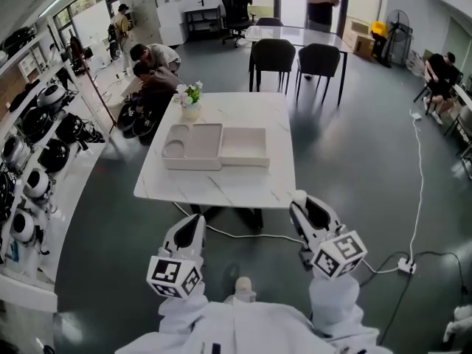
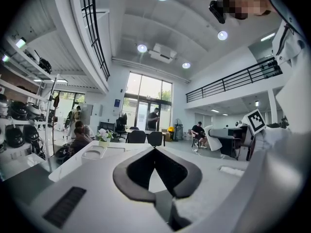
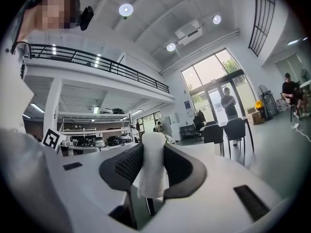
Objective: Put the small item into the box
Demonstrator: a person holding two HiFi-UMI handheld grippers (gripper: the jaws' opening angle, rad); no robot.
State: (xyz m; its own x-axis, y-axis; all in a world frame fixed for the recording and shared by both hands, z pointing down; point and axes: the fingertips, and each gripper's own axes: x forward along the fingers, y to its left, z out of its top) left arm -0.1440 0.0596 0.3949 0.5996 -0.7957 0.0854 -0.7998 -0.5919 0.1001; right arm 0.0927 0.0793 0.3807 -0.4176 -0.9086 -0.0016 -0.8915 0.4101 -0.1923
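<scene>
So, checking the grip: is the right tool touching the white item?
Touching. The right gripper view shows the right tool closed on the white item, jaws pressing both sides.

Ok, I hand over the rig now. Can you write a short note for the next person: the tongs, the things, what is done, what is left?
Left tongs: shut, nothing in them.
Right tongs: shut on the small white item, which stands upright between them.
Box: open on the white table, ahead of both tongs, not yet reached. It looks empty.
Done: the item is in the grip.
Left: carry it over the box, lower it inside, open the right tongs.
</scene>
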